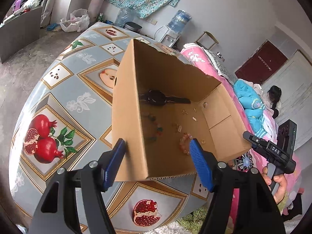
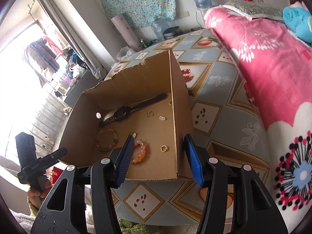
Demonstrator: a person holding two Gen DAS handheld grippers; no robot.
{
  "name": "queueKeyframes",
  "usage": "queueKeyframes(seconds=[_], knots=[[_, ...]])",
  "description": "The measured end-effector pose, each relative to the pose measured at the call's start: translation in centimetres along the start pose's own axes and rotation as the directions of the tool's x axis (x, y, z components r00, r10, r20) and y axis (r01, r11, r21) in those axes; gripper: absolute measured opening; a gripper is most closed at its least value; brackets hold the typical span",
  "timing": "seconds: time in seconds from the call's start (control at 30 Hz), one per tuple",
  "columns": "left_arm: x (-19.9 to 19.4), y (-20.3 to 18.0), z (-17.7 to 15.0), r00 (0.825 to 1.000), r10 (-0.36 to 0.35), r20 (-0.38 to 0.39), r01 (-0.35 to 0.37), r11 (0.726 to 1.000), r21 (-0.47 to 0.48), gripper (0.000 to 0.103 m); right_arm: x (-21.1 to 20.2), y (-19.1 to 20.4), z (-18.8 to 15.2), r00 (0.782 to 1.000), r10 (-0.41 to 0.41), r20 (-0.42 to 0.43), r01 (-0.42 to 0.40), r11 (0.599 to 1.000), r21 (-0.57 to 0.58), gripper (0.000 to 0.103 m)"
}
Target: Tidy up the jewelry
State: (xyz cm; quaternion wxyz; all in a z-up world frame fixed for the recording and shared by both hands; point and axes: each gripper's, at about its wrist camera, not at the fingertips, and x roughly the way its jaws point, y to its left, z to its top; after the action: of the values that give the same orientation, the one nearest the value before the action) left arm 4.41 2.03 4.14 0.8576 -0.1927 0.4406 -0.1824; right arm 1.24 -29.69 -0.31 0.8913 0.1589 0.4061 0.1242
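An open cardboard box point(image 1: 128, 105) point(image 2: 179, 101) stands on the table. Inside lie a black watch point(image 1: 159, 98) point(image 2: 124, 111), a pink bead bracelet point(image 1: 184, 143) point(image 2: 141, 152), a multicoloured bead bracelet point(image 1: 156, 128) point(image 2: 106, 139), a gold ring point(image 2: 163, 148) and small gold charms point(image 2: 150, 114). My left gripper point(image 1: 158, 154) is open, its fingers astride the box's near left wall. My right gripper point(image 2: 159, 152) is open, its fingers astride the box's near right wall. Both are empty.
The table point(image 1: 58, 101) point(image 2: 224, 105) has a fruit-pattern cloth. A bed with a pink blanket point(image 2: 263, 58) lies to the right. A water dispenser point(image 1: 175, 27) stands at the far wall. The other gripper's handle shows in each view point(image 1: 273, 150) point(image 2: 29, 156).
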Motion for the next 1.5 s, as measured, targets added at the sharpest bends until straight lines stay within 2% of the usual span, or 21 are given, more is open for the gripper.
queueKeyframes(seconds=[0.07,0.13,0.17,0.2,0.27,0.3,0.33,0.43,0.6,0.7,0.73,0.87,0.97,1.13,1.3,1.5], knots=[[-1.1,-0.7,-0.7,0.994,0.089,0.063,-0.090,0.996,0.025,0.066,-1.0,0.2,-0.5,0.999,-0.025,0.036,0.025,1.000,-0.005,0.054],[-2.8,-1.8,-1.4,0.970,0.185,0.158,-0.196,0.979,0.057,0.068,-2.4,0.5,-1.2,0.993,-0.088,0.085,0.090,0.996,-0.020,0.057],[-3.6,-2.4,-1.9,0.959,0.203,0.196,-0.220,0.973,0.068,0.075,-3.1,0.8,-1.5,0.988,-0.112,0.108,0.116,0.993,-0.031,0.059],[-4.5,-3.1,-2.3,0.947,0.214,0.238,-0.238,0.968,0.076,0.085,-3.9,1.2,-2.0,0.983,-0.128,0.130,0.135,0.990,-0.050,0.064],[-6.0,-4.6,-3.3,0.925,0.226,0.305,-0.265,0.960,0.094,0.095,-5.6,2.4,-3.0,0.976,-0.134,0.174,0.152,0.984,-0.096,0.070],[-6.5,-5.4,-3.7,0.919,0.222,0.324,-0.272,0.955,0.115,0.097,-6.3,3.1,-3.6,0.973,-0.136,0.188,0.161,0.979,-0.124,0.077],[-6.8,-6.2,-4.0,0.917,0.219,0.333,-0.276,0.952,0.133,0.097,-6.7,3.8,-4.0,0.969,-0.144,0.199,0.176,0.973,-0.151,0.083],[-7.2,-8.4,-4.7,0.911,0.226,0.346,-0.300,0.937,0.177,0.097,-7.3,5.8,-5.2,0.962,-0.161,0.221,0.212,0.950,-0.229,0.090],[-6.8,-11.4,-5.7,0.881,0.267,0.392,-0.373,0.900,0.227,0.097,-6.7,7.9,-6.3,0.962,-0.179,0.208,0.236,0.927,-0.292,0.095],[-6.0,-12.1,-5.5,0.873,0.313,0.373,-0.412,0.884,0.222,0.098,-6.0,8.4,-6.2,0.947,-0.238,0.215,0.293,0.916,-0.276,0.095],[-5.5,-12.2,-5.2,0.877,0.328,0.352,-0.420,0.880,0.224,0.097,-5.8,8.4,-6.1,0.943,-0.251,0.217,0.304,0.917,-0.260,0.095],[-3.5,-11.1,-4.4,0.895,0.379,0.235,-0.422,0.891,0.167,0.097,-4.7,7.8,-5.4,0.957,-0.244,0.156,0.272,0.943,-0.190,0.095],[-1.7,-10.2,-4.4,0.887,0.435,0.155,-0.454,0.882,0.122,0.097,-3.5,7.7,-5.3,0.961,-0.258,0.100,0.272,0.947,-0.170,0.095],[0.3,-9.6,-4.7,0.875,0.479,0.070,-0.484,0.865,0.131,0.097,-1.7,7.5,-5.5,0.968,-0.250,0.030,0.251,0.956,-0.152,0.095],[0.9,-9.4,-5.0,0.879,0.475,0.033,-0.475,0.871,0.128,0.097,0.0,7.5,-5.7,0.967,-0.253,-0.023,0.246,0.956,-0.161,0.095],[1.2,-9.3,-4.8,0.877,0.481,0.022,-0.480,0.870,0.117,0.097,0.6,7.8,-5.7,0.963,-0.268,-0.035,0.258,0.950,-0.177,0.095]])
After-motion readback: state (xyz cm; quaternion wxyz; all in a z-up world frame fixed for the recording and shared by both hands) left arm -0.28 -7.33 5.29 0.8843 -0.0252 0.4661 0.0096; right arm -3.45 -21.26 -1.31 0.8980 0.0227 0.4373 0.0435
